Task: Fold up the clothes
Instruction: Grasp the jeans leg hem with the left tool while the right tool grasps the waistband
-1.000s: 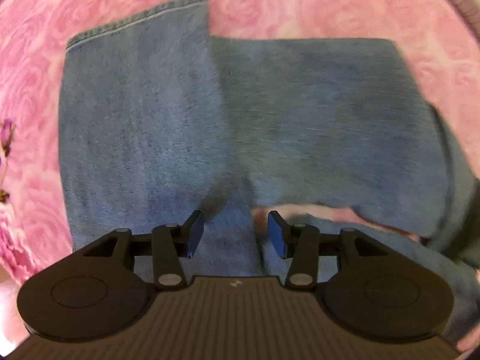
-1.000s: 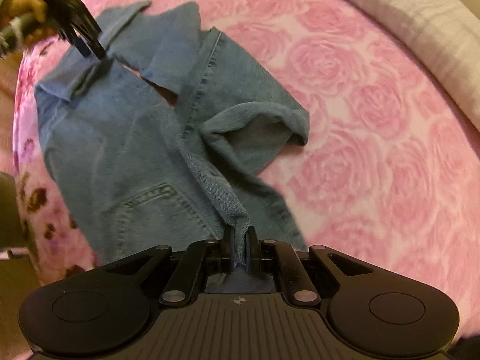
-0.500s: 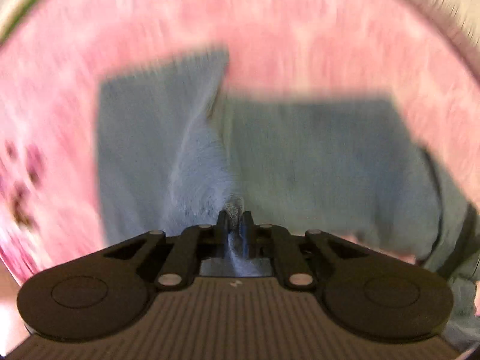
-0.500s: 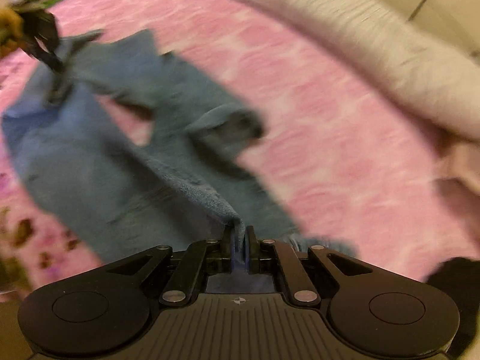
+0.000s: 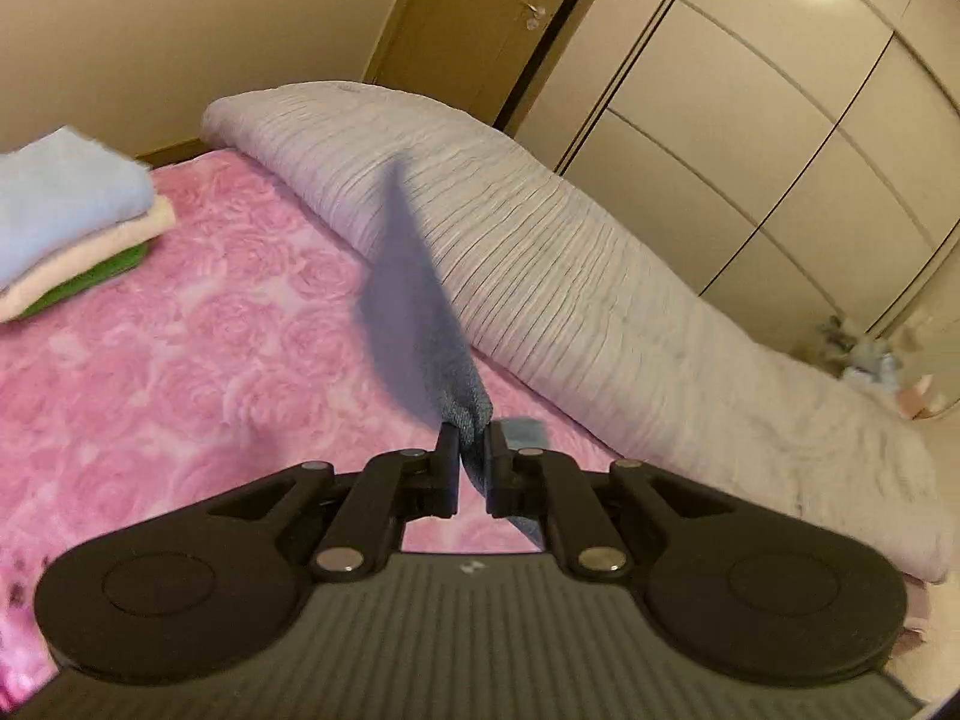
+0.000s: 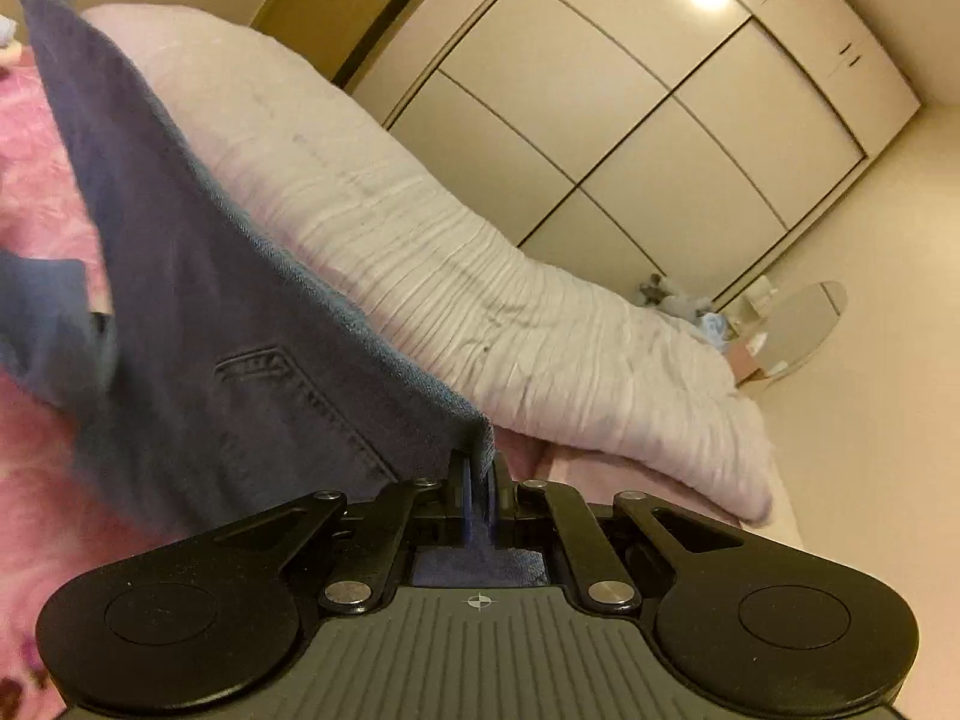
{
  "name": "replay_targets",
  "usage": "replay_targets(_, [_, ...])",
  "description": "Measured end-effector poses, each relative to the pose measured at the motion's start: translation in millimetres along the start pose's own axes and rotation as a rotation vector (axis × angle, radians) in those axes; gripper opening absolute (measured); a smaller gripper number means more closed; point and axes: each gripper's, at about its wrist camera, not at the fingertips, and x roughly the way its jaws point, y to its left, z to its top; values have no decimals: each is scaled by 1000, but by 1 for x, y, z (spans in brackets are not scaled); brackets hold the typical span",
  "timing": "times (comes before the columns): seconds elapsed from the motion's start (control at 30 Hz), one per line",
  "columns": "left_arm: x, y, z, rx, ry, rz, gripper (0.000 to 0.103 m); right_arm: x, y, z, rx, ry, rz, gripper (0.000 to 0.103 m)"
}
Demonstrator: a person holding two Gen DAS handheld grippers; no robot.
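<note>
Since a second ago both claws have lifted the jeans off the pink bed, where they lay flat. Now the dark blue denim hangs stretched between them, its long axis running from near right to far left, a stitched back pocket showing. Left claw and right claw each pinch a bunched edge tight.

Warm, dim indoor light. A ceiling lamp glares off the glossy wardrobe doors. Fisheye bends straight lines at the edges. The lifted jeans are motion-blurred, dark and shadowed.
</note>
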Motion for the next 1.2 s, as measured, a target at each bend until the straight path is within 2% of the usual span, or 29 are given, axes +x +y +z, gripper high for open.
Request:
replay_targets(0.03, [-14, 13, -10, -15, 8, -1, 7, -17, 7, -8, -5, 10, 2, 3])
replay_targets(0.07, [-20, 31, -24, -30, 48, 30, 7, -32, 16, -19, -2, 41, 21, 3])
replay_targets(0.13, [-23, 75, -61, -59, 179, 144, 8, -61, 40, -43, 0, 117, 80, 3])
replay_targets(0.17, [-24, 96, -79, -73, 245, 201, 11, -70, 57, -59, -2, 187, 116, 3])
replay_targets(0.2, [-25, 118, -98, -87, 310, 257, 8, -80, 74, -75, -4, 260, 152, 5])
replay_targets(0.3, [-24, 166, -136, -72, 447, 410, 8, -93, 135, -125, -51, 598, 309, 7])
replay_targets(0.37, [-23, 196, -160, -54, 532, 509, 8, -105, 162, -146, -52, 709, 363, 7])
replay_targets(0.4, [-23, 205, -166, -52, 554, 527, 8, -108, 167, -150, -16, 737, 361, 8])
replay_targets(0.47, [-21, 205, -165, -45, 551, 487, 10, -109, 169, -154, 76, 780, 355, 10])
replay_targets(0.53, [-17, 199, -163, -29, 540, 439, 16, -103, 166, -155, 216, 797, 306, 15])
replay_targets(0.6, [-11, 188, -159, -3, 521, 395, 23, -94, 161, -156, 369, 809, 244, 30])
replay_targets(0.7, [-2, 172, -159, 35, 506, 352, 25, -82, 138, -167, 695, 814, 154, 37])
replay_targets(0.87, [12, 162, -167, 103, 480, 377, 27, -76, 93, -208, 1253, 793, 81, 43])
replay_targets(0.93, [17, 158, -172, 135, 463, 395, 28, -73, 87, -231, 1412, 819, 78, 43])
replay_targets(0.97, [20, 155, -174, 163, 458, 402, 28, -70, 88, -240, 1456, 827, 83, 44])
replay_targets(1.1, [41, 138, -189, 335, 452, 416, 28, -58, 99, -270, 1492, 885, 94, 44])
replay_targets(1.2, [66, 122, -205, 563, 429, 461, 31, -52, 108, -284, 1516, 901, 97, 44])
